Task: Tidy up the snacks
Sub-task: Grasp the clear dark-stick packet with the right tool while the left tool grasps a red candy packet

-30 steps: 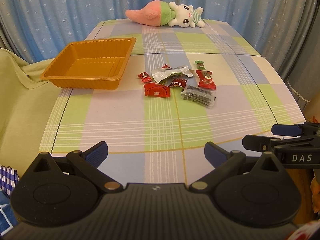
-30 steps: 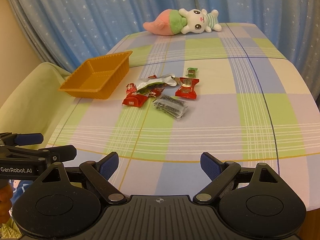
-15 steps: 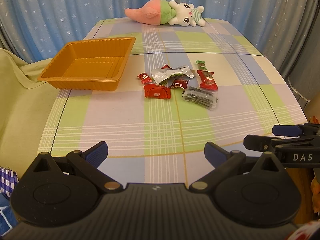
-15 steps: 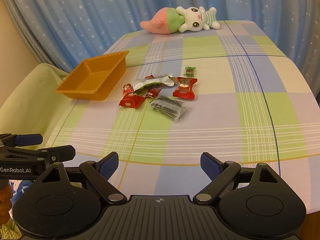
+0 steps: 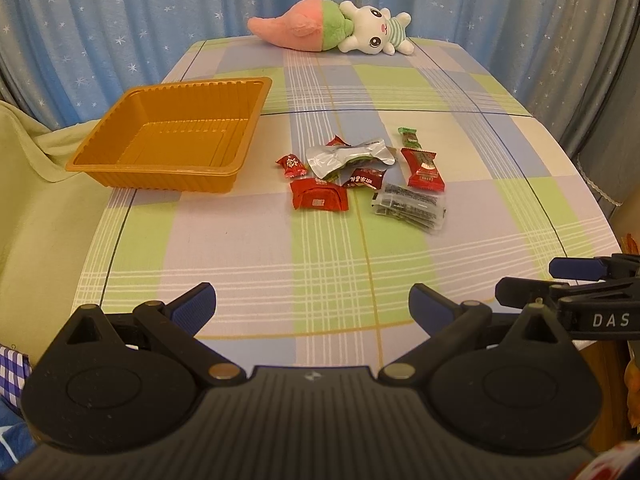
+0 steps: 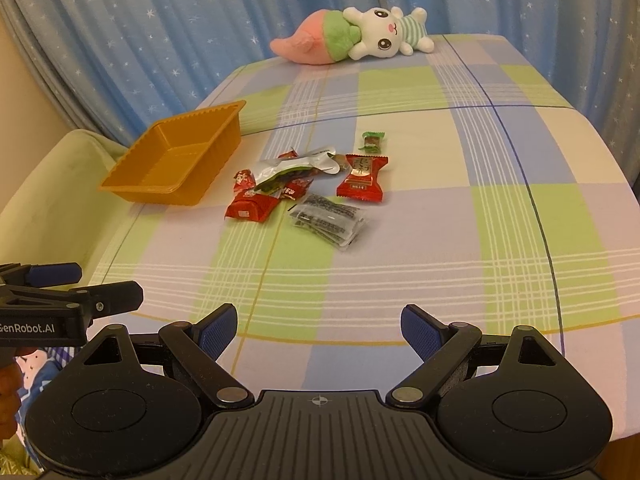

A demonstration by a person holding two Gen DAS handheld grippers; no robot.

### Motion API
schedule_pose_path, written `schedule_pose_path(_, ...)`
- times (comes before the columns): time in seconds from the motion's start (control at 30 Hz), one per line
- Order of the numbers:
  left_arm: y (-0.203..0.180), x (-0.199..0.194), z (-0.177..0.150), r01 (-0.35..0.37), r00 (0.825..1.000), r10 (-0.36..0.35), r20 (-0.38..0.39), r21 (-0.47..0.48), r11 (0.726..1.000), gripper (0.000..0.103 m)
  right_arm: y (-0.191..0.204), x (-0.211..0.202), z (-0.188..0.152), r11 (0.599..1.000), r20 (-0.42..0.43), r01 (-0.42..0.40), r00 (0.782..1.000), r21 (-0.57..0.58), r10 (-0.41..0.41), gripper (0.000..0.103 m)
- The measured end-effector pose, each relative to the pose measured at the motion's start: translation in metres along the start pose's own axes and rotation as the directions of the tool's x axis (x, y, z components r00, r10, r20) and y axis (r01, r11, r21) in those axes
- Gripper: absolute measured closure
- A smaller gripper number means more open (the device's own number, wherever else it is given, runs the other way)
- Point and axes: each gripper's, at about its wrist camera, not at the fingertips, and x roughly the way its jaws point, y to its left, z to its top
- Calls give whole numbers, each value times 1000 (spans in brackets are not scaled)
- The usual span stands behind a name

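Note:
Several wrapped snacks lie in a loose pile mid-table: a silver pouch [image 5: 350, 156] [image 6: 296, 166], red packets [image 5: 319, 199] [image 6: 251, 207], a larger red bar [image 5: 425, 169] [image 6: 363, 177], a clear packet with dark contents [image 5: 410, 206] [image 6: 328, 220] and a small green candy [image 5: 410, 137] [image 6: 373, 141]. An empty orange tray [image 5: 120, 160] [image 6: 132, 188] stands left of the pile. My left gripper [image 5: 312, 306] and right gripper [image 6: 320, 326] both hover open over the table's near edge, well short of the snacks, with nothing between their fingers.
A pink, green and white plush toy [image 5: 332, 32] [image 6: 352, 36] lies at the far end of the checked tablecloth [image 5: 320, 264]. Blue starred curtains [image 5: 120, 20] hang behind. A pale green cushion [image 5: 36, 208] adjoins the table's left side.
Both views have shifted slightly, so the snacks and tray sit a little differently in frame. Both grippers stay open and nothing on the table has moved.

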Motion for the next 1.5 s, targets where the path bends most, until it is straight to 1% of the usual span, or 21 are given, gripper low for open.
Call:
schedule_pose_path(0.17,11,20,14,10,1000,-10,6,7,1000,1,-6,10,6,1000,21,-19,1000,1,19,15)
schedule_pose_path(0.3,17,34,21,22,1000,-22,10,3,1000,2,-14,20,13,999,48,-53,997,13,52,15)
schedule_pose_path(0.47,23,52,31,28,1000,-28,9,5,1000,3,-17,34,23,996,64,-91,994,-11,91,15)
schedule_pose_path(0.77,29,89,47,48,999,-48,-15,27,998,7,-20,68,44,993,72,-69,994,-100,77,15)
schedule_pose_path(0.8,30,93,49,50,999,-49,-20,29,998,7,-21,72,46,991,70,-69,995,-113,78,17)
schedule_pose_path(0.83,30,97,50,52,998,-51,-24,32,998,7,-20,77,48,989,65,-74,994,-127,83,23)
schedule_pose_path(0.87,30,102,51,55,998,-54,-28,35,998,7,-20,82,51,987,55,-80,995,-139,89,26)
schedule_pose_path(1.03,31,118,56,63,997,-61,-41,52,997,7,-18,106,60,975,33,-94,994,-200,103,30)
schedule_pose_path(1.17,32,129,59,66,996,-62,-57,67,996,7,-13,124,66,964,9,-101,994,-248,106,37)
schedule_pose_path(1.4,34,143,62,77,995,-71,-74,92,993,7,-8,149,74,942,-24,-93,996,-322,90,40)
schedule_pose_path(1.5,35,146,63,80,994,-72,-76,102,992,8,-6,158,76,932,-43,-99,995,-349,89,44)
